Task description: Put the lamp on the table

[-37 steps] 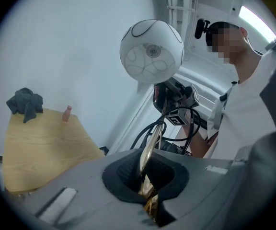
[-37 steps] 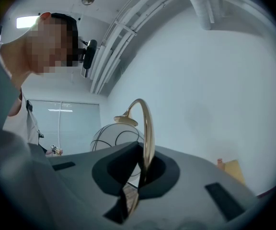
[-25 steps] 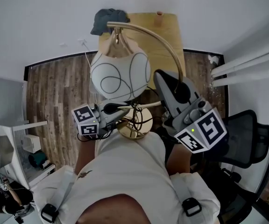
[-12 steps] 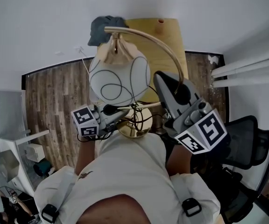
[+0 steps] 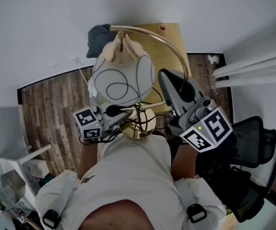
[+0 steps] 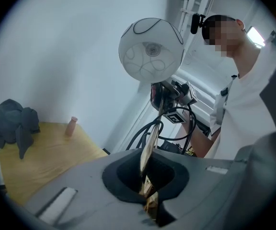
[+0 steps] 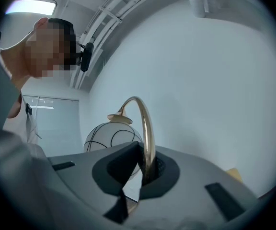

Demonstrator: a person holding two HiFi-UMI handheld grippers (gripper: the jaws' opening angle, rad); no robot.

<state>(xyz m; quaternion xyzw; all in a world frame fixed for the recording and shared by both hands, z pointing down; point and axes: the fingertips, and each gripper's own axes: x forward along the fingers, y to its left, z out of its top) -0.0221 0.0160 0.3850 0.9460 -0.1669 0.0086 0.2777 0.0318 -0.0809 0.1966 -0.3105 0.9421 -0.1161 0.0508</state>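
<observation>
The left gripper (image 6: 150, 201) is clamped tight on the thin brass stem (image 6: 151, 133) of the lamp (image 5: 122, 78). The right gripper (image 7: 145, 174) pinches its curved arm (image 7: 148, 128) — jaws nearly together. The lamp hangs above the wood floor (image 5: 51, 104) at the person's chest, short of the yellow table (image 5: 172, 42) — grey cloth (image 5: 97, 32) and small bottle (image 5: 162, 28) on it.

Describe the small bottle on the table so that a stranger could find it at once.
Find the light wooden table against the white wall, beyond the lamp. On it are a crumpled dark grey cloth at one end and the small bottle by the wall edge. The bottle stands upright and is pale pink, unlike the limp dark cloth.
</observation>
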